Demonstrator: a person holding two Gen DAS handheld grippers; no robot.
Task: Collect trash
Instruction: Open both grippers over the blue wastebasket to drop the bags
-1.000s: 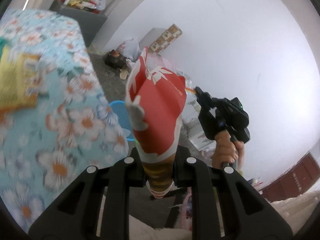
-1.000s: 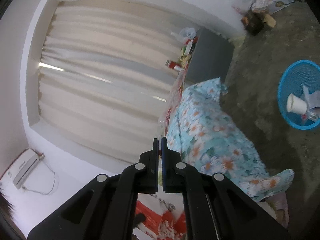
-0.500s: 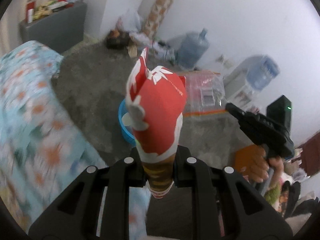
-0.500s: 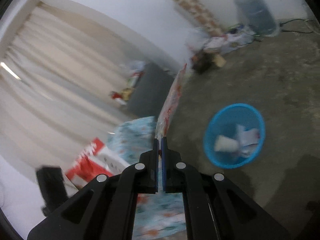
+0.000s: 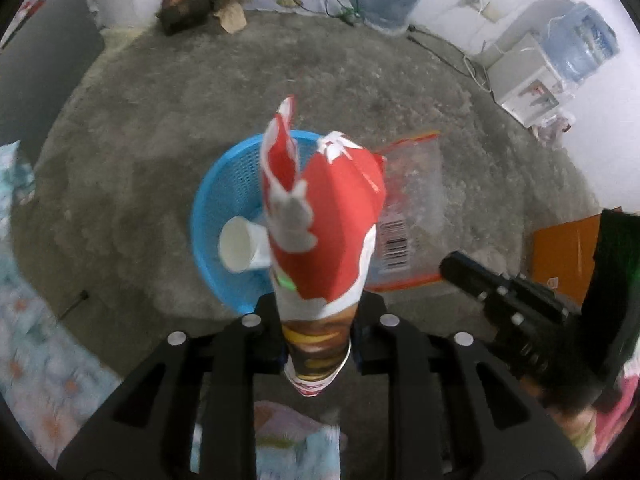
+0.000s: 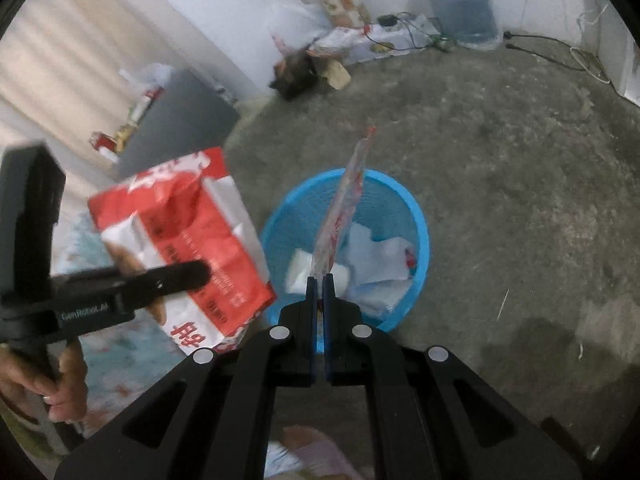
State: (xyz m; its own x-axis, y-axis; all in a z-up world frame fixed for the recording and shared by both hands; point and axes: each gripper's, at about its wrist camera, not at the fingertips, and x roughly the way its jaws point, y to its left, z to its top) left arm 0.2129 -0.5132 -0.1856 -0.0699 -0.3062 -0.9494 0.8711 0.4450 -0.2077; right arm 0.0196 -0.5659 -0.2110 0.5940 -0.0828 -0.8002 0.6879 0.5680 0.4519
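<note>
Left wrist view: blue basket (image 5: 224, 208) on the concrete floor taken as landmark. Left gripper (image 5: 318, 332) points steeply down with the red paper bag (image 5: 324, 232) standing up between its jaws; the jaws are opening around the bag's lower end, and the pads appear still to touch it. From this view the bag lines up over the basket's near half; a white cup (image 5: 240, 244) already lies inside. Right wrist view: right gripper (image 6: 319, 292) is clamped tight on the edge of a clear plastic zip bag (image 6: 344, 208), which stands edge-on above the basket's mouth, crumpled white wrappers (image 6: 372, 268) below it. The red bag sits left of the basket here, over the floral cloth (image 6: 108, 352), so its true position over the rim is uncertain. Judgement: release step for both items. Best to bring the red bag fully over the basket's centre before parting the jaws completely; the stiff, tall bag may tip outward off the rim. Light zip bag may drift; lower it before letting go.
</note>
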